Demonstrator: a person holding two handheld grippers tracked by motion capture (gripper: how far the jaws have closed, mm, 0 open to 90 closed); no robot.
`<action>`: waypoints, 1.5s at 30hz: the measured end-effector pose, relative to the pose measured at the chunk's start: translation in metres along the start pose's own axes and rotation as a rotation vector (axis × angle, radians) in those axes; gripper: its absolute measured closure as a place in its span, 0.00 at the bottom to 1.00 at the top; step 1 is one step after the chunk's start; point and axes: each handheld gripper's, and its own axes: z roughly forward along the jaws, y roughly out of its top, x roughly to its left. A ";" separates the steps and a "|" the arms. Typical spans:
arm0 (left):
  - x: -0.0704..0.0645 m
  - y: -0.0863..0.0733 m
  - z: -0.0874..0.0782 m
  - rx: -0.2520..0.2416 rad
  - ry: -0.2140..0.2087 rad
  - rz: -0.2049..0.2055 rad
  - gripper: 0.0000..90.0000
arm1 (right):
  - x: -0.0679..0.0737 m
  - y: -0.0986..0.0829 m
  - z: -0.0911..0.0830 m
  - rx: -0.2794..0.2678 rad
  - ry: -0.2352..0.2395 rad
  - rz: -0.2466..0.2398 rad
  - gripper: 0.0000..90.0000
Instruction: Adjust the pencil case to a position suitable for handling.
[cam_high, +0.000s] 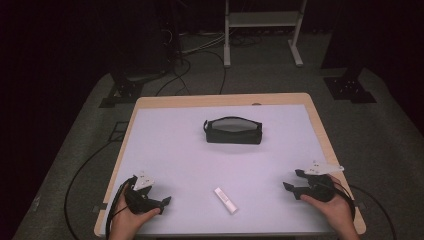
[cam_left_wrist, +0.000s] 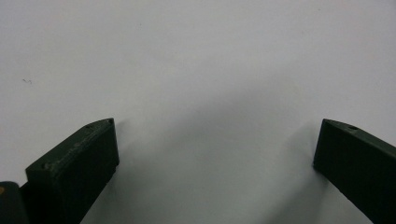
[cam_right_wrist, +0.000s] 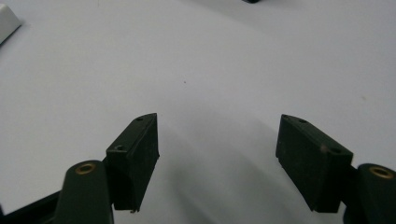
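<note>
Sitting at 12 o'clock on the counter (cam_high: 165, 130) is a black zippered pouch (cam_high: 233, 131); a white stick (cam_high: 225, 200) is lying at 6. No readable labels. Left gripper (cam_high: 159, 202) and right gripper (cam_high: 293, 181) are both gaping wide, empty.

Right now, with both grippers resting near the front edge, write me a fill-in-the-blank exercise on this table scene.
1. The black pouch lies toward the ____ side of the table, away from the person.
2. The small white stick-shaped object lies between the left gripper and the ____ gripper.
3. Both grippers have their jaws ____, holding nothing.
4. The table's top surface is ____ in colour, with a wooden edge.

Missing words: far; right; open; white
</note>
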 end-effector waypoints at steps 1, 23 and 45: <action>0.000 0.000 0.000 0.000 0.000 -0.001 0.00 | 0.000 0.001 0.000 -0.004 0.005 0.005 0.33; 0.001 -0.001 0.000 -0.002 -0.004 -0.003 0.00 | -0.006 0.040 0.009 -0.044 0.071 -0.068 0.40; 0.008 0.002 0.001 -0.004 -0.054 0.047 0.00 | -0.008 0.076 0.027 -0.058 0.115 -0.122 0.43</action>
